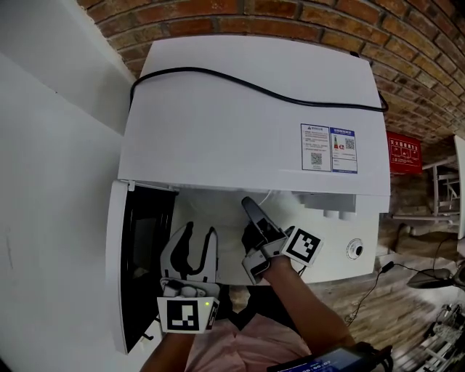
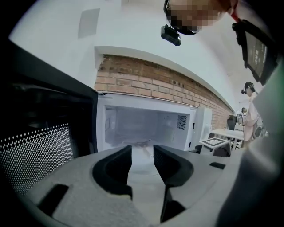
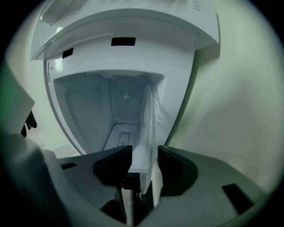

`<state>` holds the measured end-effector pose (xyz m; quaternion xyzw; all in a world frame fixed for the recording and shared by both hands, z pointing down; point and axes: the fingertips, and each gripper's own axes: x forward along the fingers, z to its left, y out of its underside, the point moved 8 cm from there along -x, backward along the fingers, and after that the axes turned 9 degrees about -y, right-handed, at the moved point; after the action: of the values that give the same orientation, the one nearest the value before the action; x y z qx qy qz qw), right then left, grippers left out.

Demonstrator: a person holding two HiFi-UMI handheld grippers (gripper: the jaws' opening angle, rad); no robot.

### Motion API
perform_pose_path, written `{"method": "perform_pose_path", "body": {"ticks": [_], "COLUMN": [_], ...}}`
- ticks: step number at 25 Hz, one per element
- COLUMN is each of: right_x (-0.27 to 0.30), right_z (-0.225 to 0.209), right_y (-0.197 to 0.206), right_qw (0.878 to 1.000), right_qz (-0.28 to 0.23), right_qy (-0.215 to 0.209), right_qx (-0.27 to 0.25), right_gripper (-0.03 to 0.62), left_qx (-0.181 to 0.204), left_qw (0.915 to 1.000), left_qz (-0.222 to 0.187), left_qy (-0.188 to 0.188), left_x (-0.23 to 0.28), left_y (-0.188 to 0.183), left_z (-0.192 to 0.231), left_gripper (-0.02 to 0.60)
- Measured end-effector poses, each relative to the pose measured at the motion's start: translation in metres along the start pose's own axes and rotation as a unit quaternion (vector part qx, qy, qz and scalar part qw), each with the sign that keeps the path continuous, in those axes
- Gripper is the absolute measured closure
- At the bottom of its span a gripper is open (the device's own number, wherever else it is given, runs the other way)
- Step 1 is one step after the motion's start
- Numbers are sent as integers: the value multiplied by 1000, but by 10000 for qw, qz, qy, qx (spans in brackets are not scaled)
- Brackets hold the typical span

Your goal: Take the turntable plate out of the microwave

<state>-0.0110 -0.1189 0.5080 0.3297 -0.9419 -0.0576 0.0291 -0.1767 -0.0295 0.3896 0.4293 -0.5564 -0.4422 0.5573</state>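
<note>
The white microwave stands with its door swung open to the left. In the right gripper view the clear glass turntable plate shows edge-on inside the white cavity. My right gripper is rolled onto its side and open. The plate's rim lies between its jaws, close to one pad, with a gap at the other. In the head view the right gripper reaches into the opening, and the plate is hidden by the microwave's top. My left gripper hangs open and empty before the opening, facing the cavity.
A black cable lies across the microwave's top. Behind the microwave is a brick wall with a red sign. The dark perforated door window stands close on the left of my left gripper.
</note>
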Motion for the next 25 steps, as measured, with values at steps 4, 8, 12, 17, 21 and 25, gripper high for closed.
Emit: {"method": "perform_pose_path", "body": {"ticks": [4,8,12,17,21,25], "right_x": [9,17,18,12,4,8], "right_z": [-7,-10,-8,-7,-7,-9], "right_y": [-6,-8,-7,-3,2,0], "right_qw": [9996,9995,9995,9989,9985,9978], "right_qz": [-37,58,214,187,168,186], "right_qy": [-90,-181,-197,-270,-357,-500], "right_qx": [272,258,117,335,387,382], "right_gripper": [405,411,491,563,563,560], "left_qx": [17,14,29,21,17,16], "left_qw": [10000,10000,10000,10000,10000,9999], "left_qz": [29,65,28,1,-7,15], "left_qy": [-36,-47,-54,-39,-65,-117], "left_x": [-2,-4,-5,-7,-7,-8], "left_y": [0,1,0,0,0,0], "left_z": [1,1,-1,-5,-4,-1], "left_gripper": [420,420,420,420,420,420]}}
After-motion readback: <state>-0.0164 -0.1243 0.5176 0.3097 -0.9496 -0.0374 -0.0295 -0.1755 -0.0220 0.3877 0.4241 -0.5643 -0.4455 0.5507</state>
